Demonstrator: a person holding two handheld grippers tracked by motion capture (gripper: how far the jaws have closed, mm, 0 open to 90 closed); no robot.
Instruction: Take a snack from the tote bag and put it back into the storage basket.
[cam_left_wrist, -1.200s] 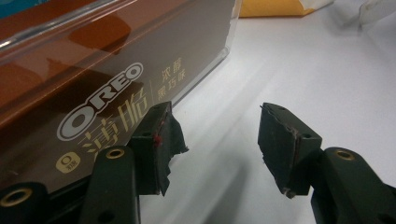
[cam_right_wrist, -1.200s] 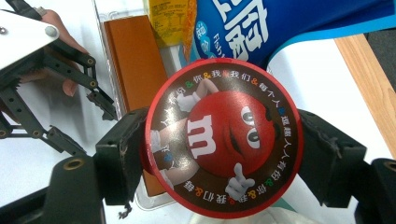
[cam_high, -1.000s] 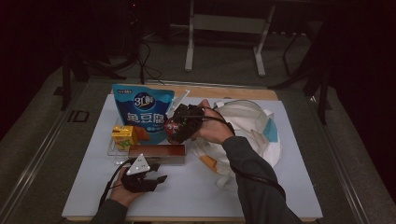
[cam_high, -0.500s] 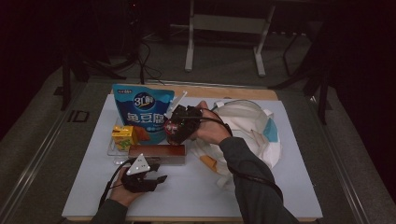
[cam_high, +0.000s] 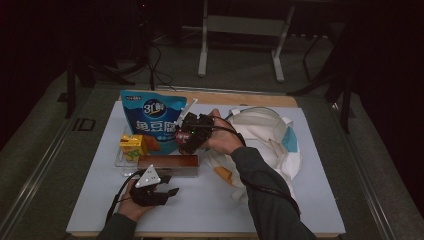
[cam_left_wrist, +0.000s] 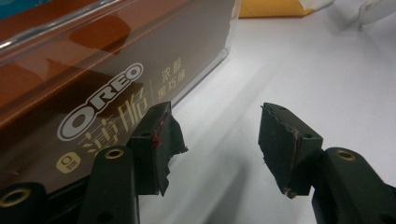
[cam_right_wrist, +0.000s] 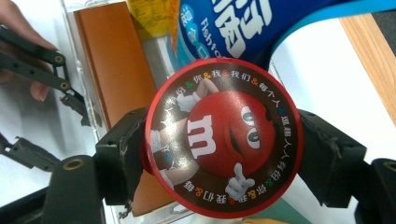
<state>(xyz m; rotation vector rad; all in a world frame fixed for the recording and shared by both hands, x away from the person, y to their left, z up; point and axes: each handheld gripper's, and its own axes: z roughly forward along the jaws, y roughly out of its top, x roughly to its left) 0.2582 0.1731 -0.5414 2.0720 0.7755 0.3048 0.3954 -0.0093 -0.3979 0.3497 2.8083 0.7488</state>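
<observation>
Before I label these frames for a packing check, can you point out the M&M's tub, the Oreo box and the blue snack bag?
M&M's tub (cam_right_wrist: 223, 136), right gripper view, middle of its round red lid.
Oreo box (cam_left_wrist: 100, 100), left gripper view, white logo on its brown side.
Blue snack bag (cam_high: 150, 122), high view, printed front.

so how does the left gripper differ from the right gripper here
The left gripper has its jaws apart with nothing between them, only bare white table; the right gripper is clamped on a round red candy tub. In the high view the left gripper sits low near the table's front edge beside the brown cookie box, while the right gripper is up by the blue snack bag. Both are black, hand-held and two-jawed.
</observation>
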